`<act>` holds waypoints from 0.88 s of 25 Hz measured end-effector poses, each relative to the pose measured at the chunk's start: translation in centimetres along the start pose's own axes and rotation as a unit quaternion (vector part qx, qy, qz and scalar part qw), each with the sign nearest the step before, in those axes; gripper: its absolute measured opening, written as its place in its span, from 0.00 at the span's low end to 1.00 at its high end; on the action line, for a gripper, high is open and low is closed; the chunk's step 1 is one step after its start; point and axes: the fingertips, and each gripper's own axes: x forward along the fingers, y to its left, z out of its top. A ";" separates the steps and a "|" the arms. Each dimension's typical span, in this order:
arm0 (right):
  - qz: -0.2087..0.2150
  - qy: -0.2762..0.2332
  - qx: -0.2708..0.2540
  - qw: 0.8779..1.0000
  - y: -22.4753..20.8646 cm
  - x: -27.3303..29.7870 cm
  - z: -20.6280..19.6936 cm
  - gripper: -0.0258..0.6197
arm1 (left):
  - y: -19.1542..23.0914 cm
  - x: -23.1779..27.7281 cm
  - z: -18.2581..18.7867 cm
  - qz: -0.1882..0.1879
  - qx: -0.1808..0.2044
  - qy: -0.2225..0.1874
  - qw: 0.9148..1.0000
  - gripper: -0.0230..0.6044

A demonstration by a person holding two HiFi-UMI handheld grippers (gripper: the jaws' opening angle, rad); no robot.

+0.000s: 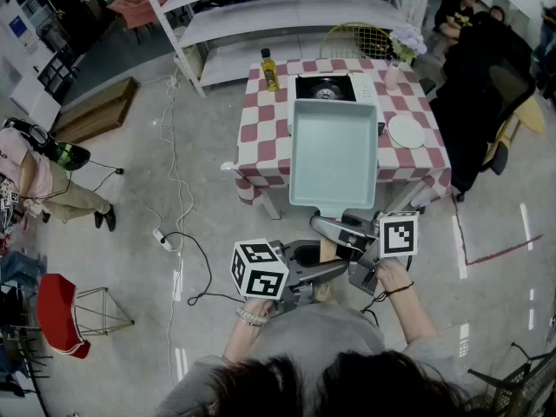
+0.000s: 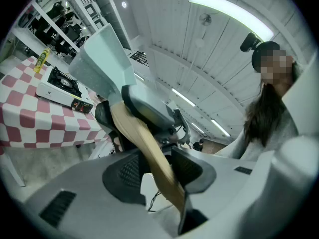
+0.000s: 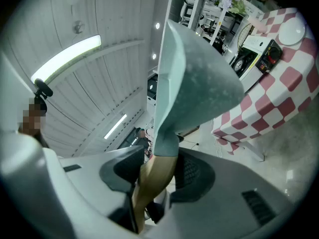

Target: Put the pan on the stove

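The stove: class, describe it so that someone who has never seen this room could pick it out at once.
Find the table with the red-and-white checked cloth. At its far edge, between a yellow bottle and a vase of pale flowers, sits the stove. It alone is a flat white box with a black burner on top.

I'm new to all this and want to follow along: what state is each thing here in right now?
Pan: held in the air, not yet on the stove.
Left gripper: shut on pan's wooden handle.
Right gripper: shut on the same handle.
Stove: burner bare.
Plate: empty.
Oil bottle: upright.
Flower vase: upright.
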 end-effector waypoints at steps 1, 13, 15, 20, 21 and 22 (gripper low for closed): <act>-0.007 0.002 -0.003 1.000 -0.5 -0.2 -0.2 0.32 | 0.0 0.0 0.0 0.000 0.000 0.000 1.000 0.31; -0.011 0.012 -0.001 1.000 -1.2 -0.9 0.0 0.32 | 0.3 0.9 0.0 0.008 -0.005 -0.004 1.000 0.31; -0.004 0.014 0.003 1.000 -1.1 -0.9 0.1 0.32 | 0.4 1.1 0.1 0.010 -0.007 -0.005 1.000 0.31; -0.035 0.027 -0.017 0.999 -2.3 -1.9 0.4 0.32 | 0.7 1.7 0.2 0.012 -0.008 -0.012 1.000 0.31; -0.034 0.026 -0.015 0.999 -2.4 -1.9 0.4 0.32 | 0.7 1.7 0.3 0.013 -0.009 -0.012 1.000 0.31; -0.033 0.025 -0.013 0.999 -2.4 -1.9 0.4 0.32 | 0.7 1.8 0.3 0.013 -0.010 -0.011 1.000 0.31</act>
